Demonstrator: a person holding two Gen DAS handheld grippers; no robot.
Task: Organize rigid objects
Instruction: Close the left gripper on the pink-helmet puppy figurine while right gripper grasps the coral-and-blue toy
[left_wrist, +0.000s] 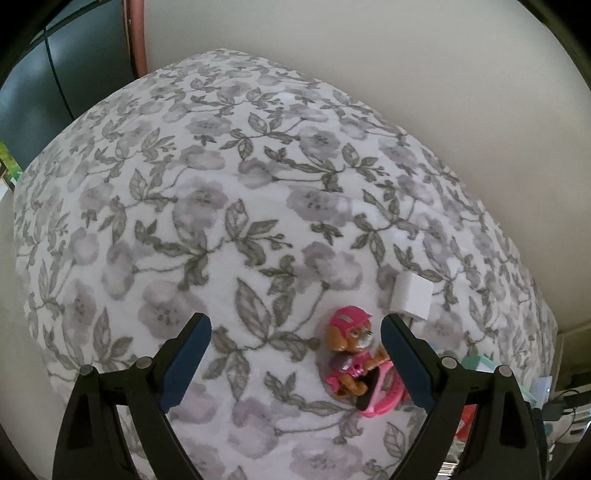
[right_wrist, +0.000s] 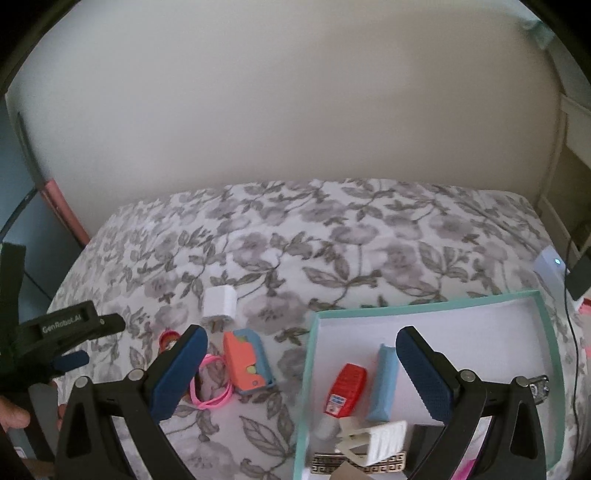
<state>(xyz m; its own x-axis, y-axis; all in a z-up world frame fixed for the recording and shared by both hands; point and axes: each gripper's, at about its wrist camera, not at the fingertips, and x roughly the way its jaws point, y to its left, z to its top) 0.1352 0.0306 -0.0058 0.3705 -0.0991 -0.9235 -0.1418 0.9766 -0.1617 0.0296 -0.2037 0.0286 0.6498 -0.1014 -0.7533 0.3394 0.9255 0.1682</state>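
In the left wrist view a pink-and-brown pup toy figure (left_wrist: 351, 365) lies on the floral bed cover (left_wrist: 221, 221), just inside my right-hand finger. Beyond it sits a white charger cube (left_wrist: 412, 297). My left gripper (left_wrist: 295, 325) is open and grips nothing. The right wrist view shows a teal-rimmed box (right_wrist: 310, 369) holding a red tube (right_wrist: 345, 387), a blue bar (right_wrist: 384, 380), a white clip (right_wrist: 373, 439) and other small items. My right gripper (right_wrist: 301, 332) is open and empty above the box's left edge. Left of the box lie an orange-and-blue case (right_wrist: 247, 363), a pink band (right_wrist: 212, 391) and the charger cube (right_wrist: 220, 301).
A plain wall runs behind the bed. A white device with a lit dot (right_wrist: 550, 266) and a dark cable (right_wrist: 572, 332) sit at the bed's right edge. The left gripper's body (right_wrist: 55, 328) and a hand (right_wrist: 11, 417) show at the left. Bare bed cover stretches toward the wall.
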